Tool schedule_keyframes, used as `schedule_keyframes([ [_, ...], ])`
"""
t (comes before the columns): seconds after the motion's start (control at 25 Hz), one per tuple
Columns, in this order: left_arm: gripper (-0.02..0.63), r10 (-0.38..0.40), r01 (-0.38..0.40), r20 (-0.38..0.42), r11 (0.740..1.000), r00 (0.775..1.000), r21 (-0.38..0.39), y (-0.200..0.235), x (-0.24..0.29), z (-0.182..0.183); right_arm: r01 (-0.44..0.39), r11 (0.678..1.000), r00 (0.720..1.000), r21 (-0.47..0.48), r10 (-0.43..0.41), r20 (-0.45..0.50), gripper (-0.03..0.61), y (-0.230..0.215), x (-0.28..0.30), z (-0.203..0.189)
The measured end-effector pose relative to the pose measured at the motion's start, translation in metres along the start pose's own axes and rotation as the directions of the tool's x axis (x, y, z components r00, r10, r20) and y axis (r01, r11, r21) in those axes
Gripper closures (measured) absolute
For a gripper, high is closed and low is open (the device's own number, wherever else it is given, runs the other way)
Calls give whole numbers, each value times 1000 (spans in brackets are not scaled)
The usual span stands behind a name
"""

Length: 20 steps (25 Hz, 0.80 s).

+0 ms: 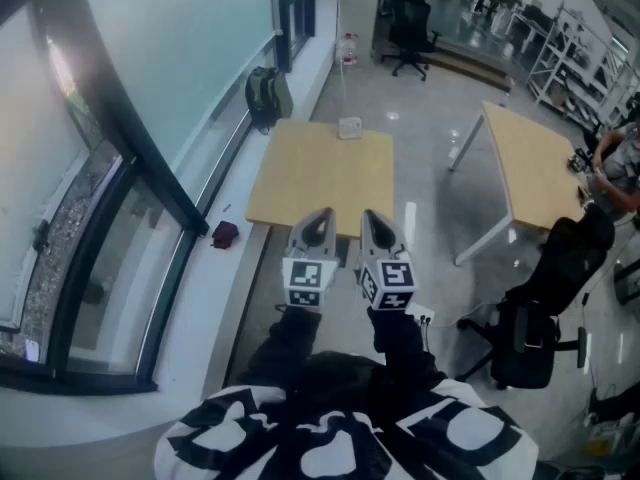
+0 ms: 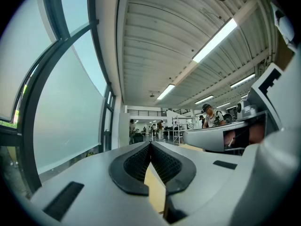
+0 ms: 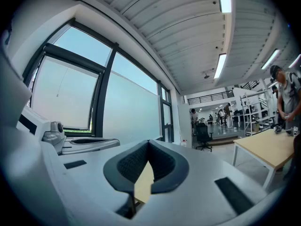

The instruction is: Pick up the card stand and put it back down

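The card stand [image 1: 349, 127] is a small pale block with a greyish, possibly clear look; it is too small in the head view to make out further detail. It sits upright at the far edge of the wooden bench [image 1: 300, 183], roughly midway along that edge, with nothing touching it.

Your 2 tools are well short of it, held level side by side over the near edge of the bench, close to your body. The left tool [image 1: 318, 216] has its jaws brought together at the tips with nothing gripped; its own view [image 2: 150, 145] shows only a sliver of tan bench top through the wedge behind the pads. The right tool [image 1: 372, 218] is likewise closed and empty, the dark ribbed pads meeting at the tip [image 3: 148, 145].

Beyond the bench, a bottle [image 1: 347, 48] stands on the floor. A dark backpack [image 1: 265, 96] leans near the window at the far left corner. A second bench [image 1: 530, 168] stands to the right, with a black office chair [image 1: 535, 313] nearer you.
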<state>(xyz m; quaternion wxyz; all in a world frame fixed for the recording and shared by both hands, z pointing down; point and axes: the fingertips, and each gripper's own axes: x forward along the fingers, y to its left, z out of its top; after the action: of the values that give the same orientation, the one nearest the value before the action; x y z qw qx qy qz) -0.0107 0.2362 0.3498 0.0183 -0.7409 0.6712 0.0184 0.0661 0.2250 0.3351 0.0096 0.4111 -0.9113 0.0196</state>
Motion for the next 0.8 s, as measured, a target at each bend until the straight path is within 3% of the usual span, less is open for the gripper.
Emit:
schedule_keyframes([
  [0.8, 603, 6, -6, -1, 1000, 1000, 18, -76, 31, -8, 9, 998, 1000, 65, -11, 20, 572, -82, -38, -10],
])
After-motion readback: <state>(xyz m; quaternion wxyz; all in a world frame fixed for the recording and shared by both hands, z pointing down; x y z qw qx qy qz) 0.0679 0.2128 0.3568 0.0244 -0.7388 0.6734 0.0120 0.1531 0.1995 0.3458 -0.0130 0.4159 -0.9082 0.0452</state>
